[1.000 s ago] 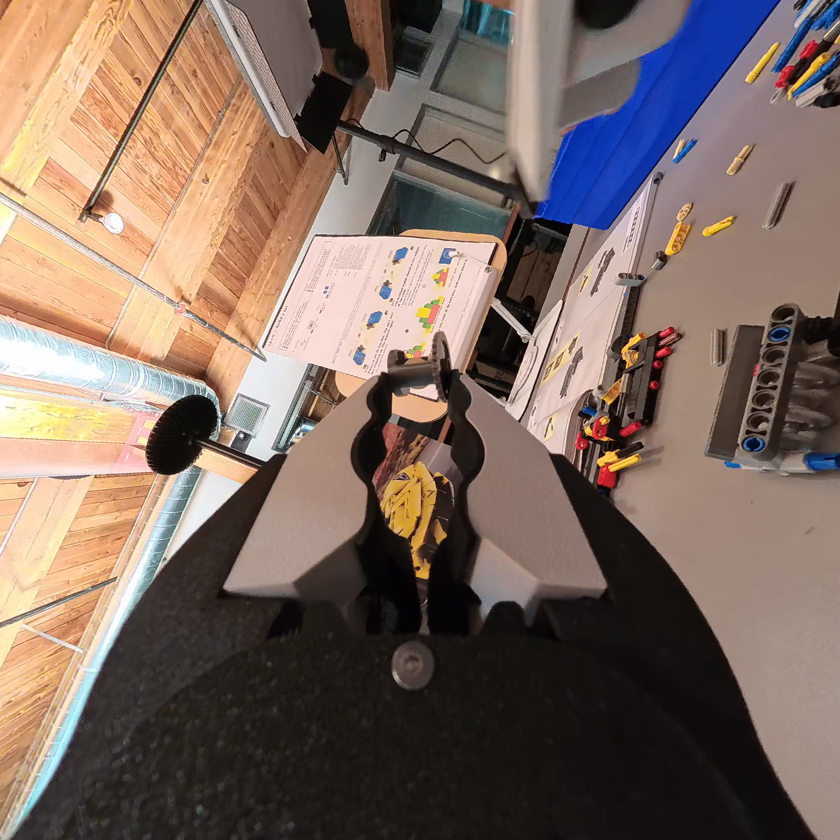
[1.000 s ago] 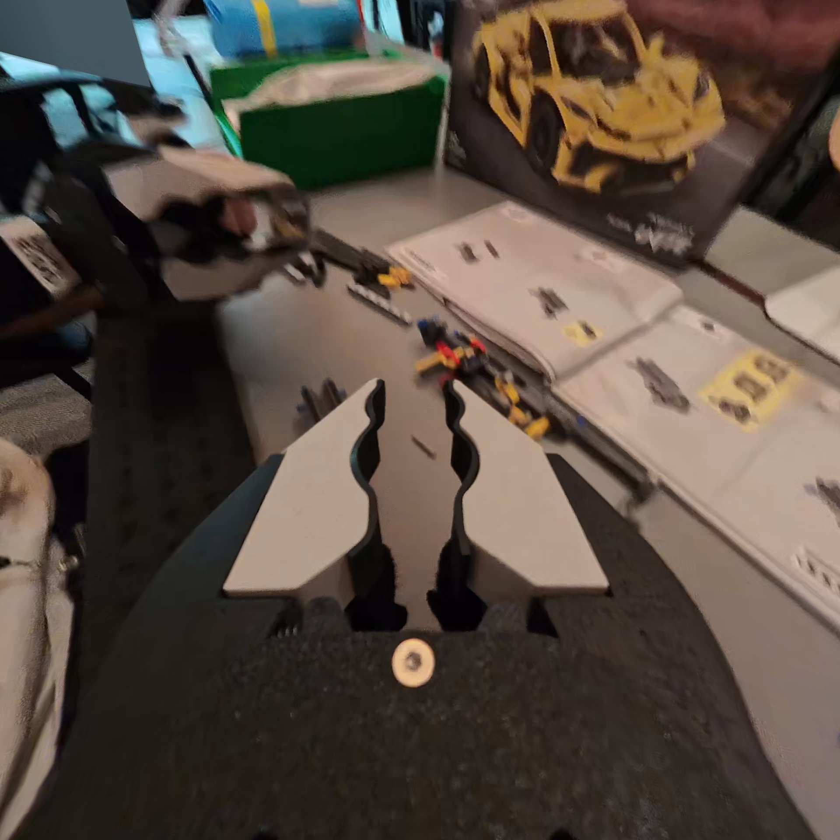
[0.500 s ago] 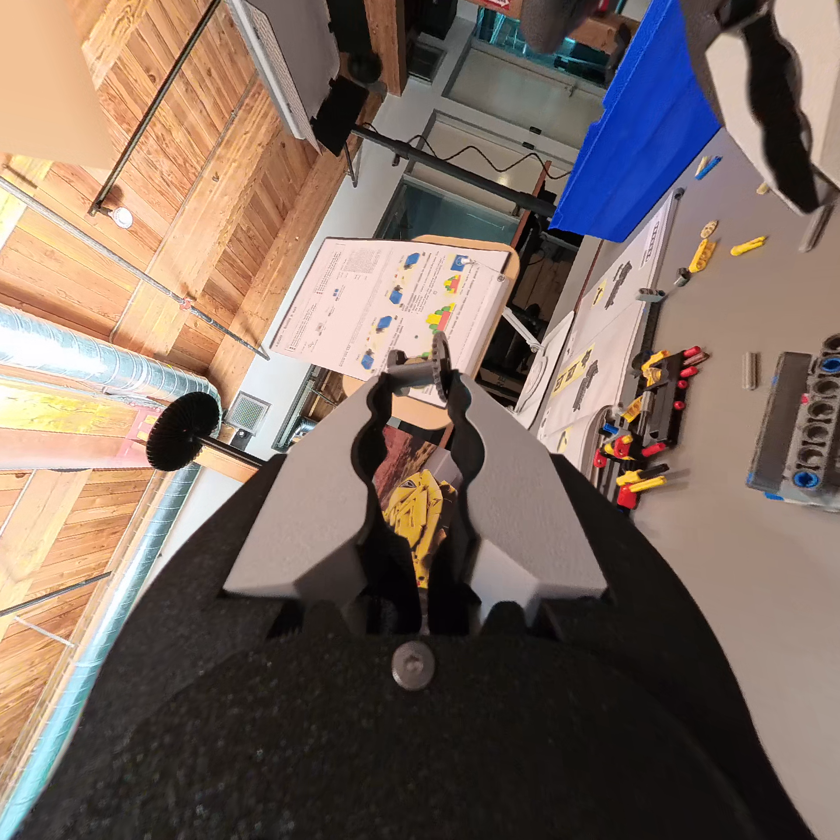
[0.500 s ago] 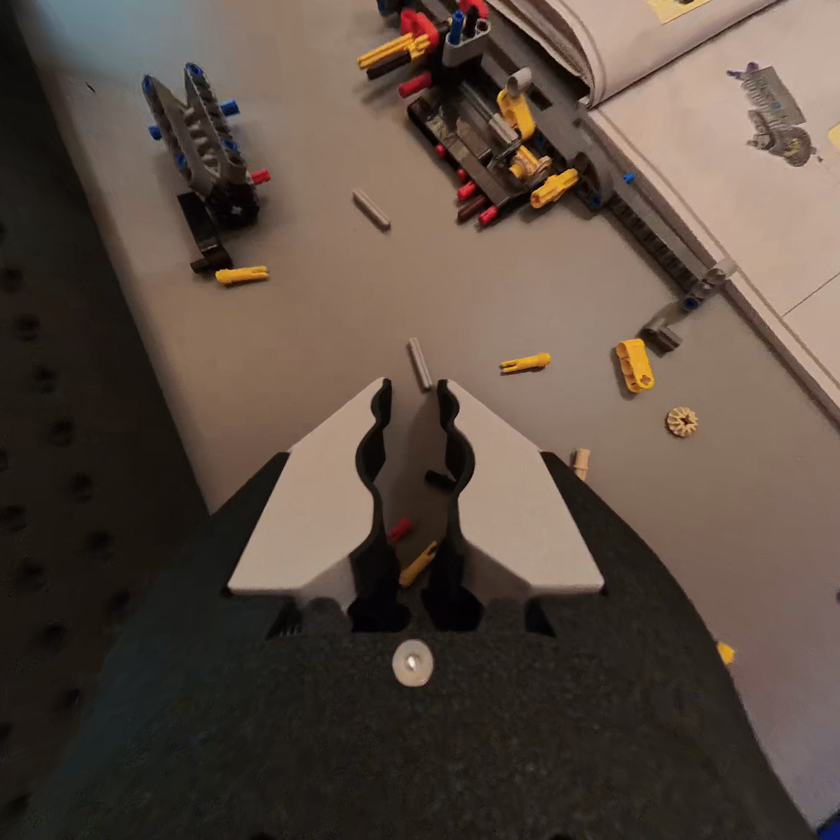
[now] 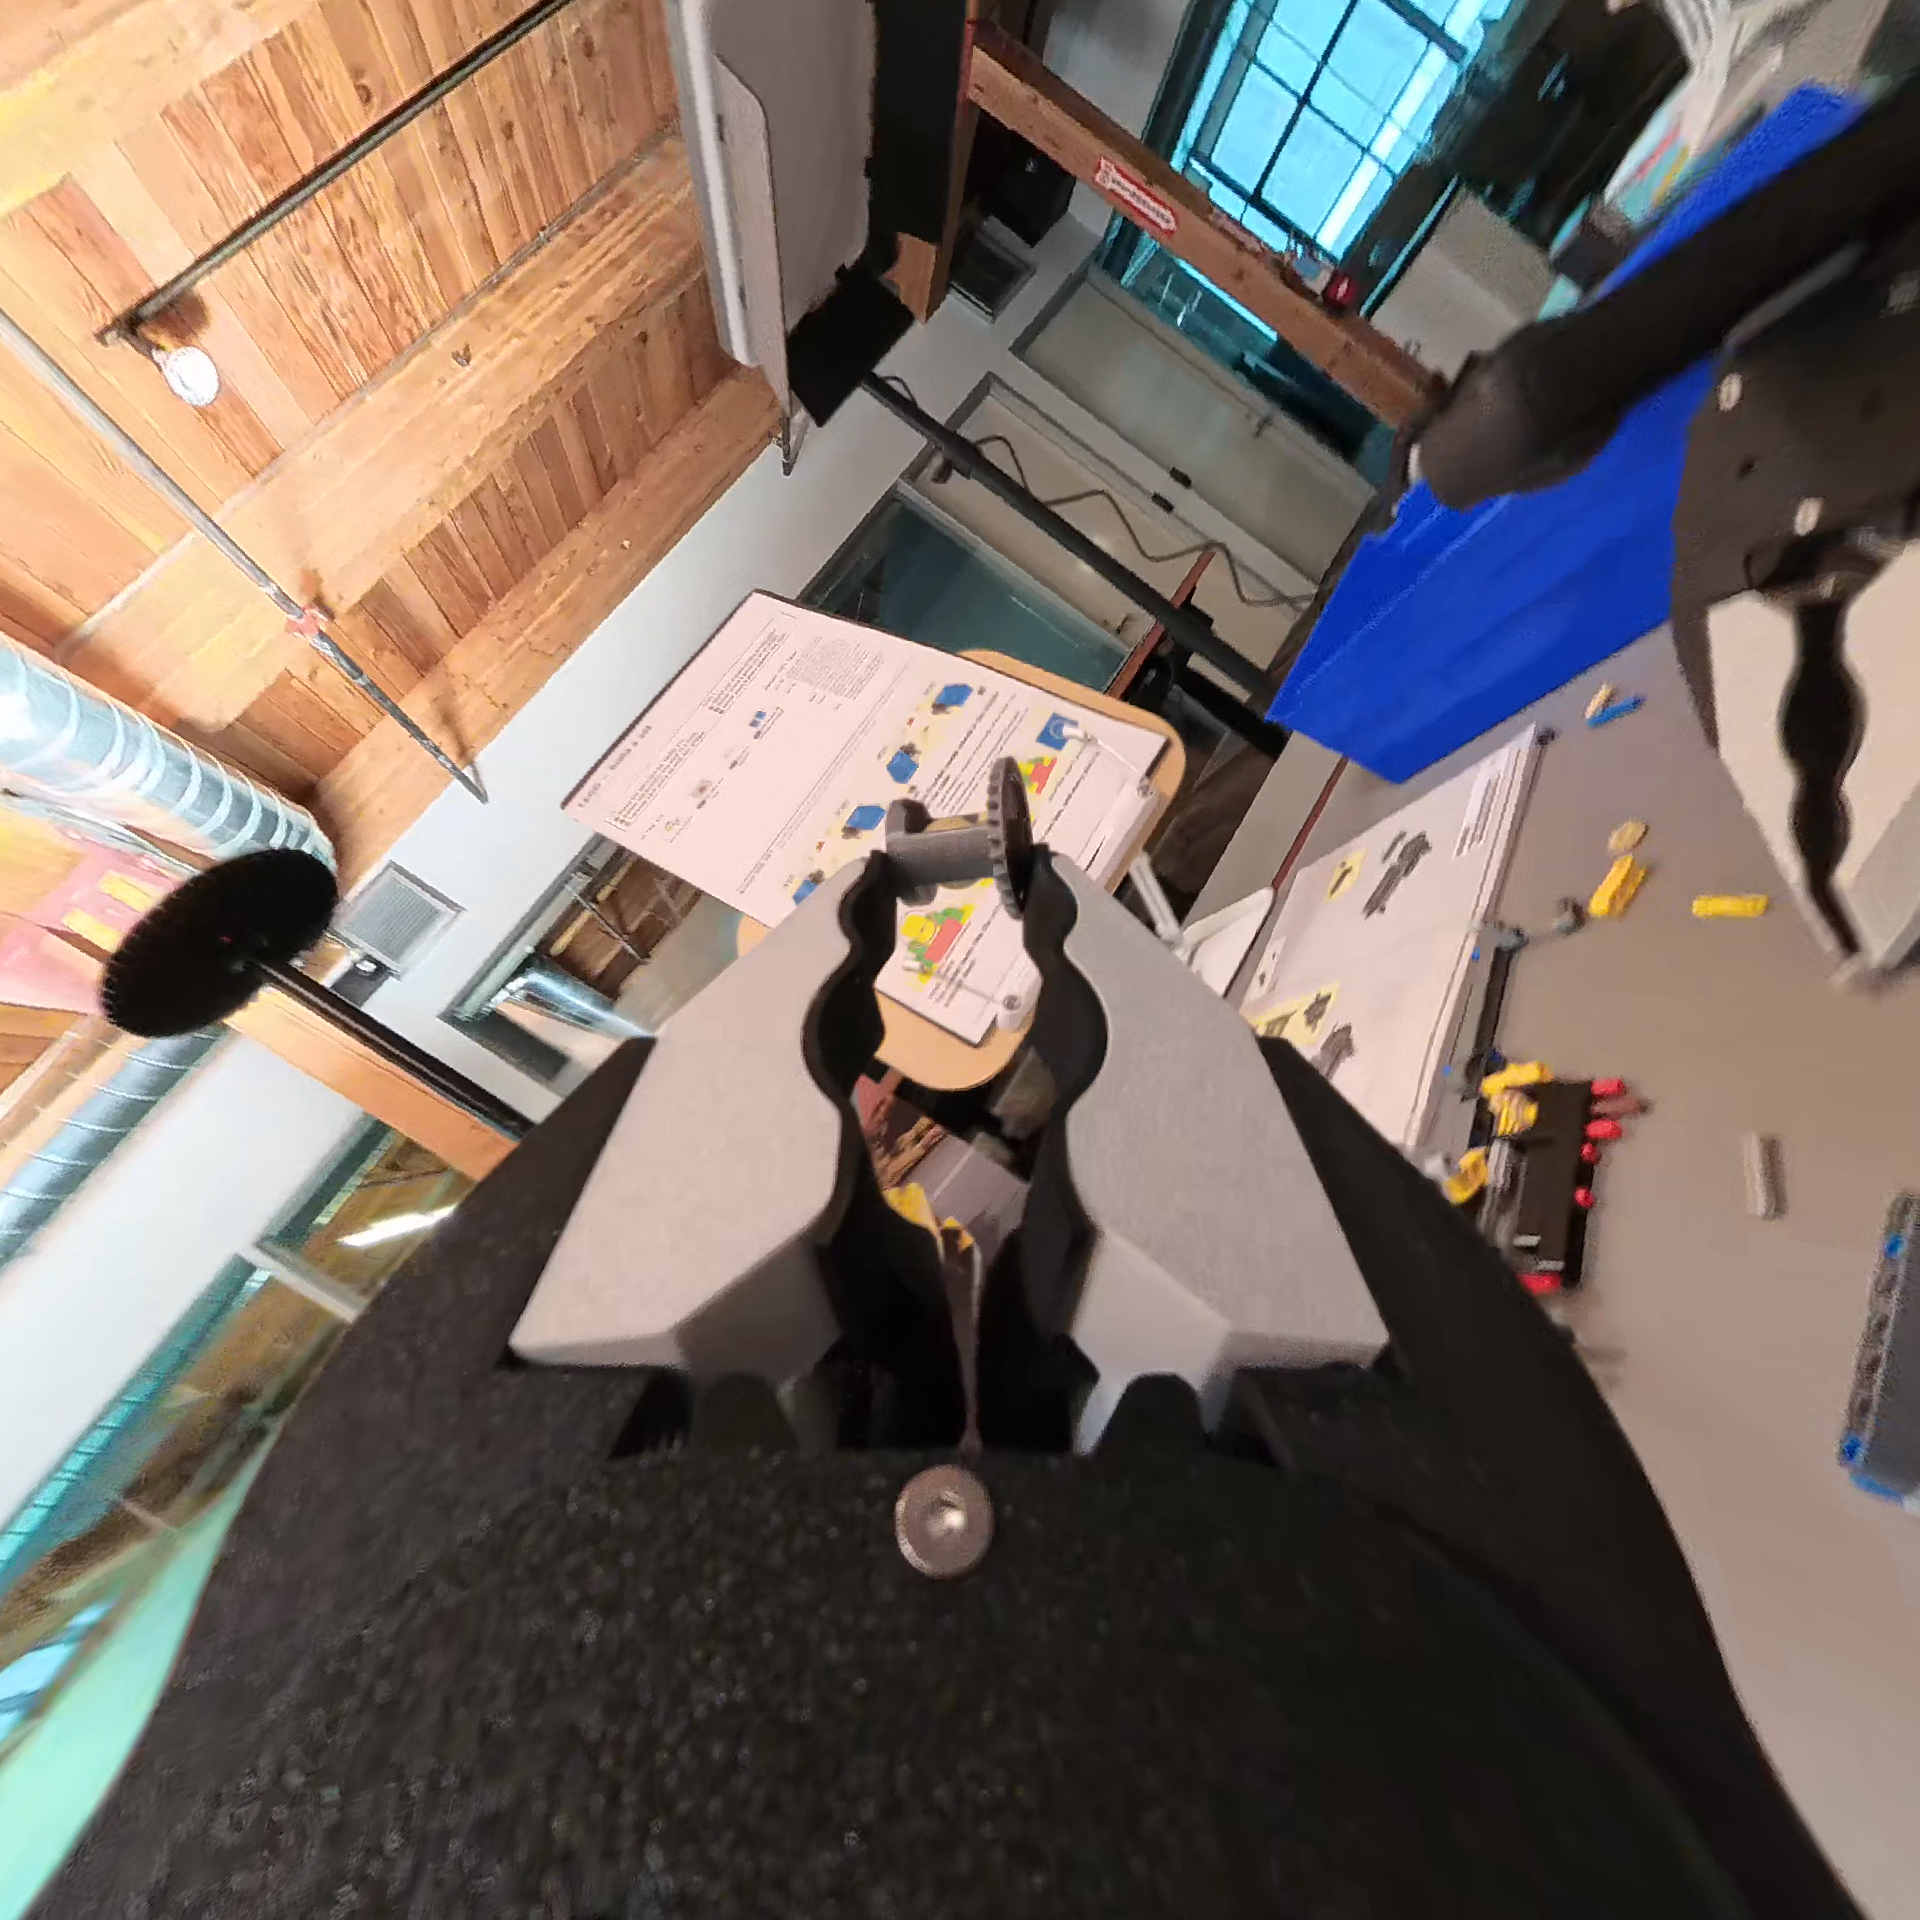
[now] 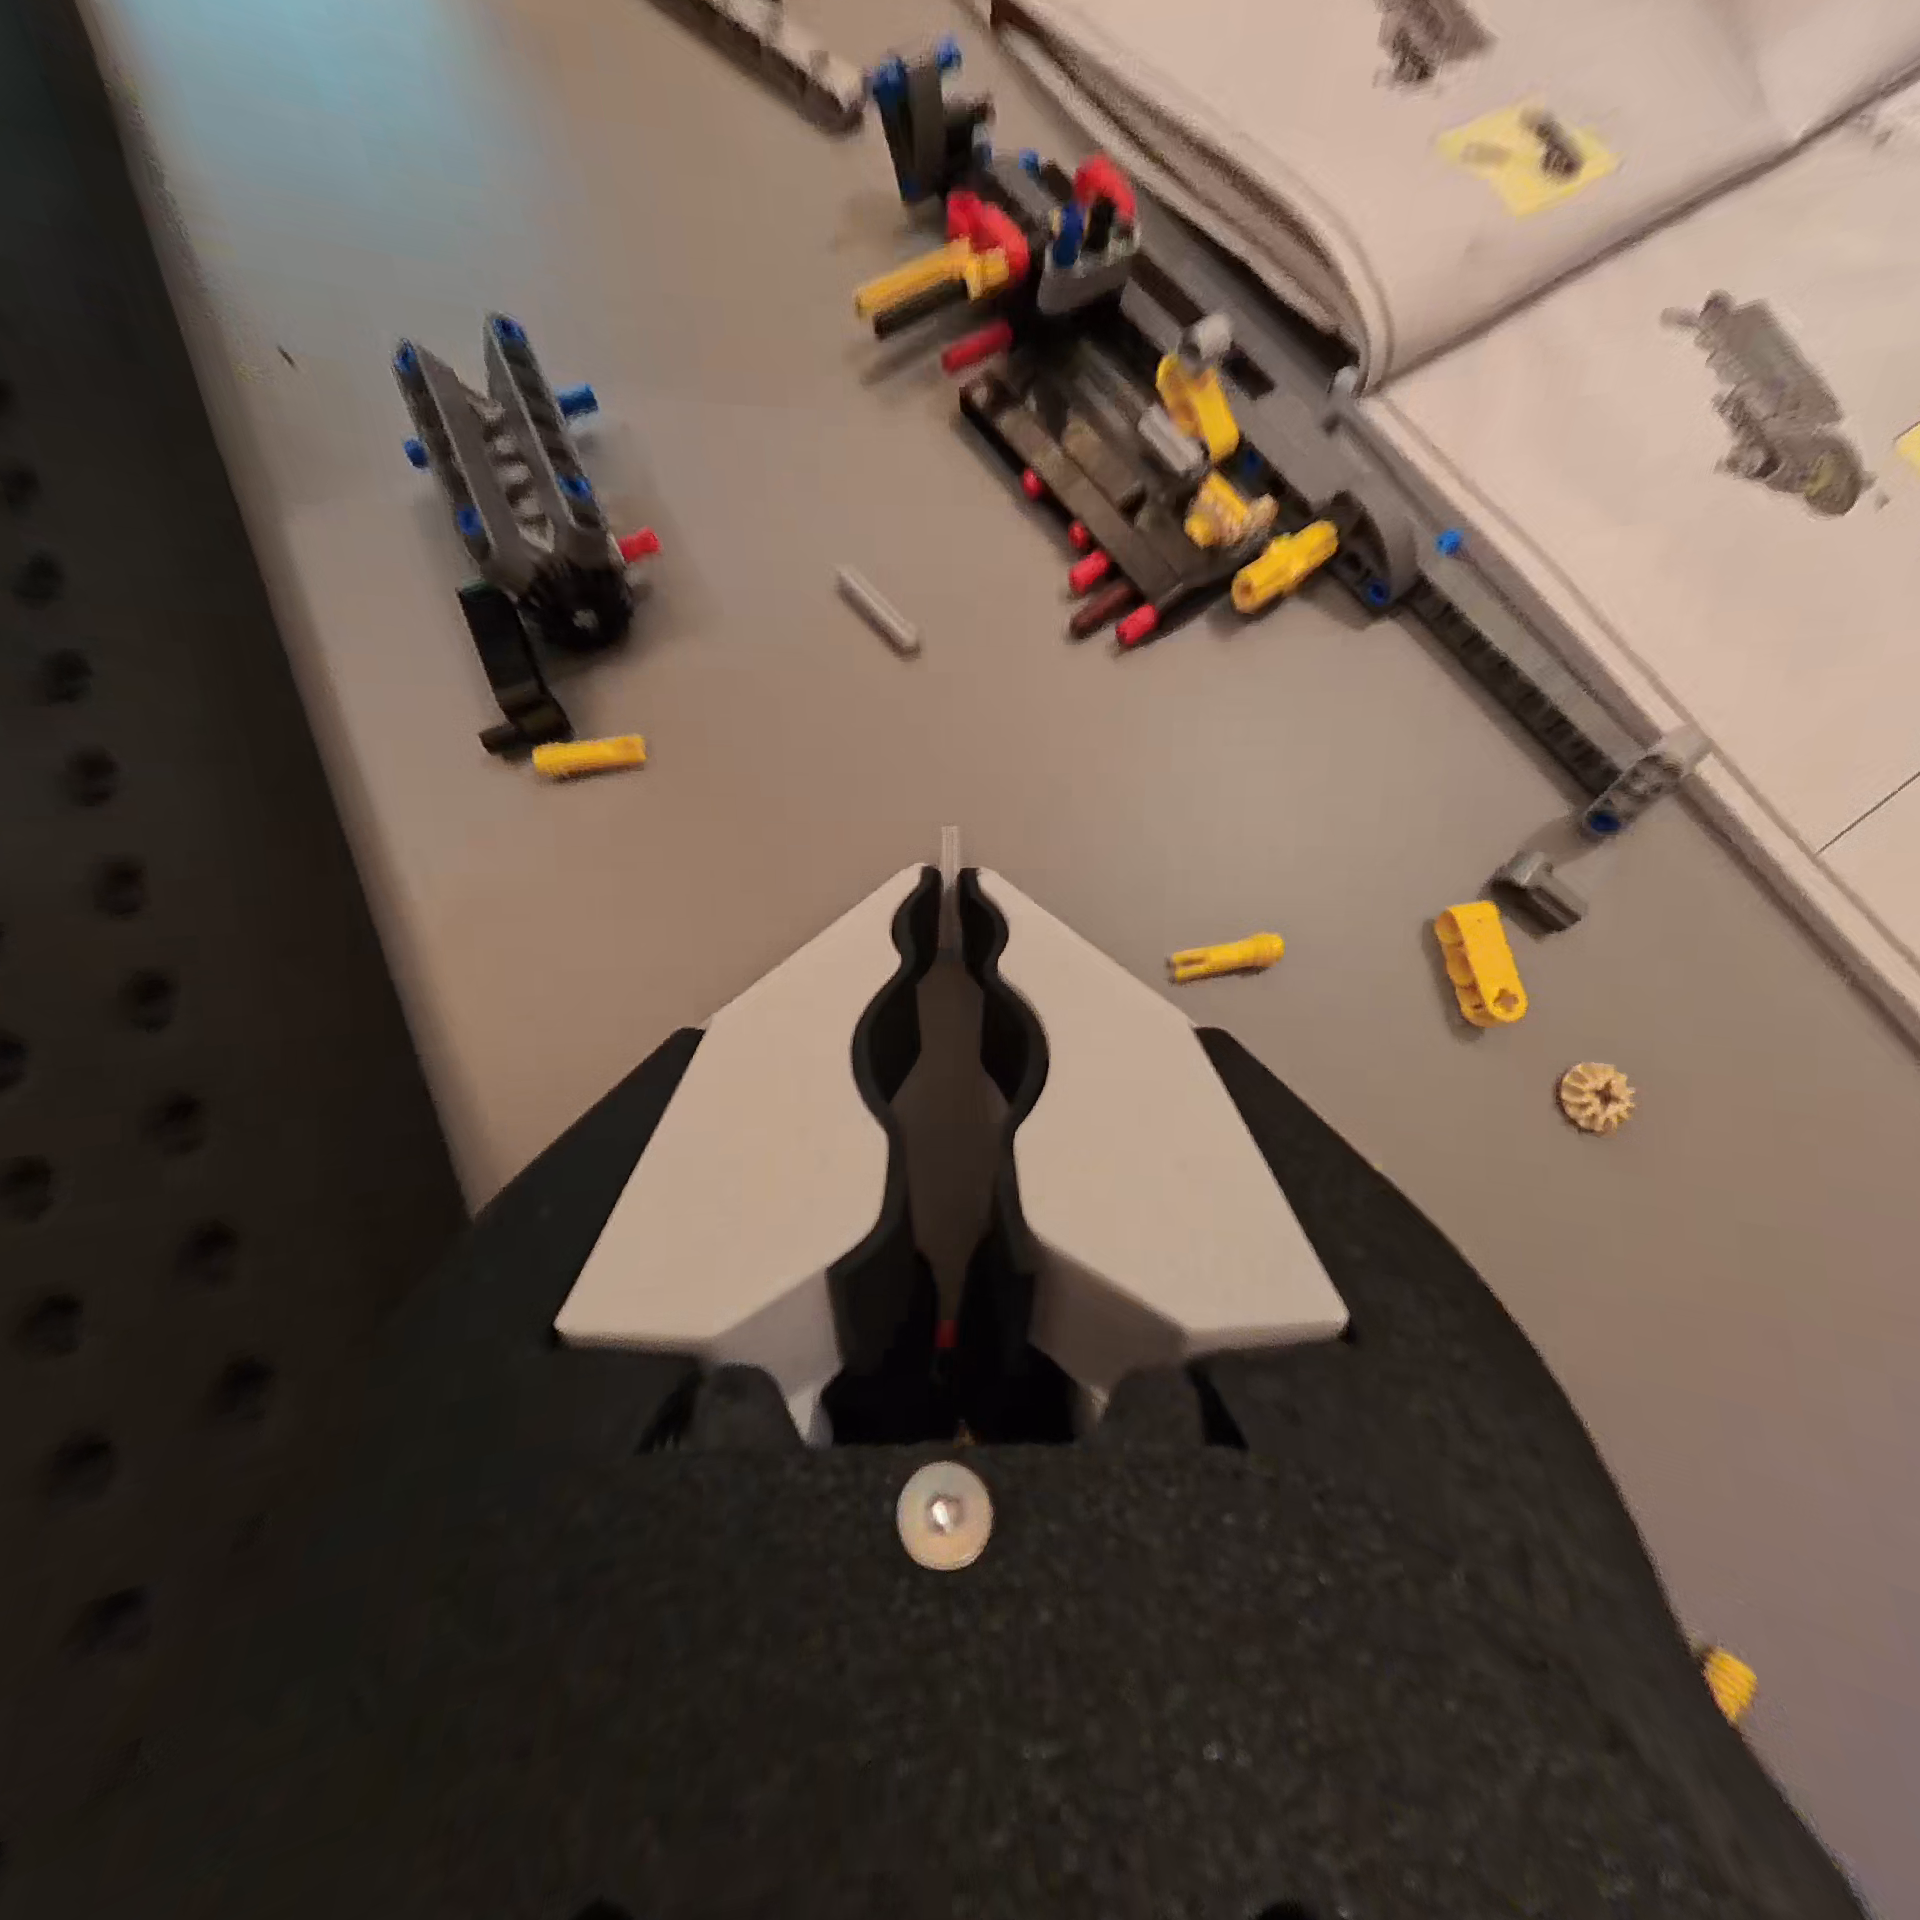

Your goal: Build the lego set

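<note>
My left gripper (image 5: 956,883) is raised off the table and shut on a dark grey gear housing (image 5: 940,847) with a toothed ring, gripped end to end between the fingertips. A black gear on a black axle (image 5: 213,940) sticks out to the left of that gripper. My right gripper (image 6: 948,883) is low over the grey table (image 6: 1195,779), shut on a thin light grey axle (image 6: 948,847) that pokes out past the tips. The right gripper also shows in the left wrist view (image 5: 1844,935), pointing down at the table.
On the table lie a grey beam assembly with blue pins (image 6: 509,468), a black assembly with yellow and red parts (image 6: 1122,447), an open instruction booklet (image 6: 1662,312), another grey axle (image 6: 878,613), yellow pins (image 6: 1226,954), a yellow connector (image 6: 1481,961) and a tan gear (image 6: 1597,1096). A blue bin (image 5: 1507,603) stands behind.
My right gripper swung down to the table, reached the grey axle lying ahead of its tips and closed on it. The left gripper kept its hold on the gear housing.
</note>
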`<state>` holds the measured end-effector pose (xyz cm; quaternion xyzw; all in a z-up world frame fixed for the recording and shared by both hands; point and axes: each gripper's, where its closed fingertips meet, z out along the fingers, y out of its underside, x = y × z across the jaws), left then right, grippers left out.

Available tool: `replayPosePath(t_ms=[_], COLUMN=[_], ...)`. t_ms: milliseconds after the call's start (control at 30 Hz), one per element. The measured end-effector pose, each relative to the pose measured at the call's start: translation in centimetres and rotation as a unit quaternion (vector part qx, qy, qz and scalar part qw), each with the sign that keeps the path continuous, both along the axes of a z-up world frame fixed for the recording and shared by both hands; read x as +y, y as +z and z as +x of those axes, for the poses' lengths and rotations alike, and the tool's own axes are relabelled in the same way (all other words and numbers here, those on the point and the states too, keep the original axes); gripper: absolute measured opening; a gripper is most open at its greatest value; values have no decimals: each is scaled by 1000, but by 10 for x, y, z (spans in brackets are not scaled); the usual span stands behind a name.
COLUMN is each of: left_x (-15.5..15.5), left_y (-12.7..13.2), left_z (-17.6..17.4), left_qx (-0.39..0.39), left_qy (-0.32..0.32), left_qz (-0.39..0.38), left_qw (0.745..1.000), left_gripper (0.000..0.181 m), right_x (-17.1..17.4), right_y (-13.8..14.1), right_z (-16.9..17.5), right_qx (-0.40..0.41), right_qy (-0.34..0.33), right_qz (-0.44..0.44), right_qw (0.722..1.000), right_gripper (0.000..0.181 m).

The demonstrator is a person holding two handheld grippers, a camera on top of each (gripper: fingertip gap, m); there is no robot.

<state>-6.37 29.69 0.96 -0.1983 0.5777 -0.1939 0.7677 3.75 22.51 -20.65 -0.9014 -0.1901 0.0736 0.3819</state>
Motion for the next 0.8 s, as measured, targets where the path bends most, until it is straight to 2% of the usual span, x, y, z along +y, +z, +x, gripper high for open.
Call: replayPosePath(t_ms=[67, 133, 267, 367, 500, 633, 800], left_x=[-2, -5, -14, -20, -33, -47, -59], left_y=[12, 24, 42, 53, 64, 70, 71], left_z=[0, 1, 4, 5, 5, 5, 6], left_qx=[-2, -1, 5, 7, 3, 0, 0], left_qy=[-17, -29, -49, -53, -54, -56, -52], left_qz=[-33, -55, -94, -111, -110, -81, -43], left_qw=[999, 998, 994, 992, 992, 995, 998], left_gripper=[23, 23, 23, 23, 23, 23, 23], right_x=[10, 22, 23, 11, 5, -1, -4], right_y=[27, 76, 186, 241, 264, 275, 273], right_z=[-10, -24, -67, -87, -98, -101, -104], right_qx=[30, 78, 221, 301, 305, 312, 305], right_qy=[-2, 1, 33, 45, 17, 8, 7], right_qz=[44, 125, 281, 334, 344, 339, 319], right_qw=[999, 989, 933, 892, 888, 888, 897], right_gripper=[3, 3, 3, 3, 3, 3, 3])
